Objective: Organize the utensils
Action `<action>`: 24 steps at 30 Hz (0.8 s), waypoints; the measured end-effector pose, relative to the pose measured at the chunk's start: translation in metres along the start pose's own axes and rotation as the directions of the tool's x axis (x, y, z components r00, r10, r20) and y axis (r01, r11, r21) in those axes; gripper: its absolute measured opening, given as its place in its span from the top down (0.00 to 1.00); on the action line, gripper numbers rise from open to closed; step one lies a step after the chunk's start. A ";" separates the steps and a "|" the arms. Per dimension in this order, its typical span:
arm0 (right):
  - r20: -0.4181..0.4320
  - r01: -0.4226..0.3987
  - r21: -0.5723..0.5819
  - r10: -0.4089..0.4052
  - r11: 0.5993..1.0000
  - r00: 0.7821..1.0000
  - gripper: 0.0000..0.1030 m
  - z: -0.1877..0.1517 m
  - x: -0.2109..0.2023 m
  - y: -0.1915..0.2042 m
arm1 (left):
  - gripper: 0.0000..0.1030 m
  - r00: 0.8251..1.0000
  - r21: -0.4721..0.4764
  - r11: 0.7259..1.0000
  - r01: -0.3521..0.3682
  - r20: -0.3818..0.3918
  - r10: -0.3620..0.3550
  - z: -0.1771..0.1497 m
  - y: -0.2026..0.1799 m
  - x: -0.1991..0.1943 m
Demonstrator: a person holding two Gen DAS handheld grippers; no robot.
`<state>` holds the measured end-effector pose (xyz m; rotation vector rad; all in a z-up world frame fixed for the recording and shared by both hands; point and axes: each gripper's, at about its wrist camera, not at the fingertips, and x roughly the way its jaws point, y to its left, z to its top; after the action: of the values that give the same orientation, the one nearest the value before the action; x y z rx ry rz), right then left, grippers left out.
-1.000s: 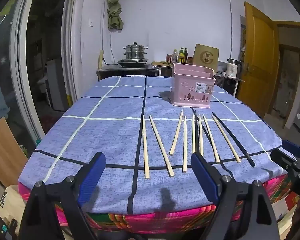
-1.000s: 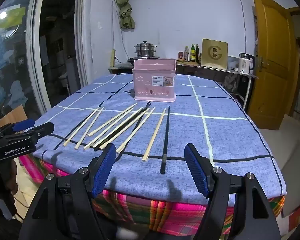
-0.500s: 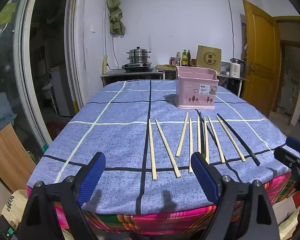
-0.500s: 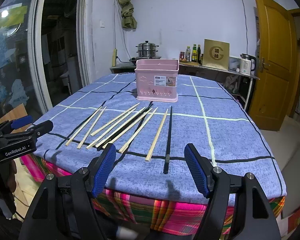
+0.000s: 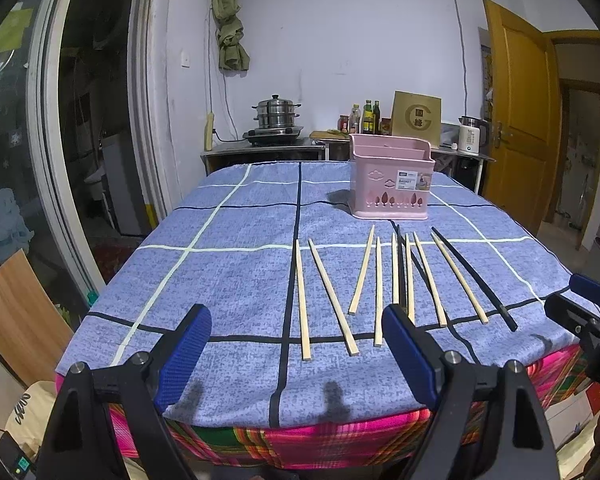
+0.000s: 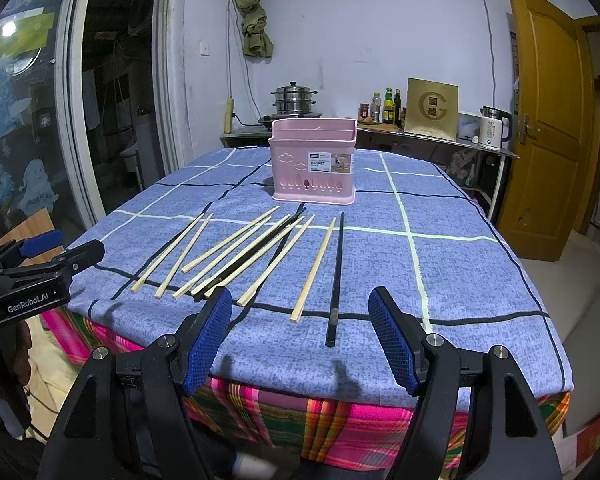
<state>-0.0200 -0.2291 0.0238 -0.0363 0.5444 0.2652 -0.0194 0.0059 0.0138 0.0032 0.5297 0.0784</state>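
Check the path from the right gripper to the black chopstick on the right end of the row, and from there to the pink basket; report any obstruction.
Nothing visible blocks either leg. The right gripper is open, short of the black chopstick, which lies flat with only bare tablecloth before it. A wooden chopstick lies beside it to the left, apart. The pink basket stands beyond, its top open.

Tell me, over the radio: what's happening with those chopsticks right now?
Left gripper open, right gripper open, both empty. Chopsticks loose on the tablecloth; pink basket waiting. Nothing in the way.
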 end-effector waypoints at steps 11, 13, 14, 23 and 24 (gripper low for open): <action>0.002 -0.001 0.000 0.001 1.000 1.000 0.31 0.000 0.000 0.000 | 0.15 1.000 0.003 1.000 0.000 0.000 0.000 0.001 -0.001 -0.002; 0.002 -0.001 0.000 0.001 1.000 1.000 0.31 0.000 -0.001 0.000 | 0.15 1.000 0.003 1.000 0.001 0.000 -0.001 0.001 -0.001 -0.001; 0.002 -0.001 -0.001 0.001 1.000 1.000 0.31 0.000 0.000 0.000 | 0.15 1.000 0.005 1.000 -0.001 -0.001 0.001 0.000 -0.001 -0.001; 0.002 -0.001 -0.001 0.001 1.000 1.000 0.31 0.000 -0.001 0.000 | 0.15 1.000 0.006 1.000 -0.003 -0.004 0.003 0.001 0.000 -0.002; 0.002 0.000 -0.002 0.000 1.000 1.000 0.31 0.000 -0.001 0.000 | 0.15 1.000 0.007 1.000 -0.003 -0.004 0.003 0.001 -0.001 -0.002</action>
<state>-0.0211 -0.2290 0.0244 -0.0374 0.5420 0.2661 -0.0202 0.0052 0.0157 0.0102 0.5336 0.0795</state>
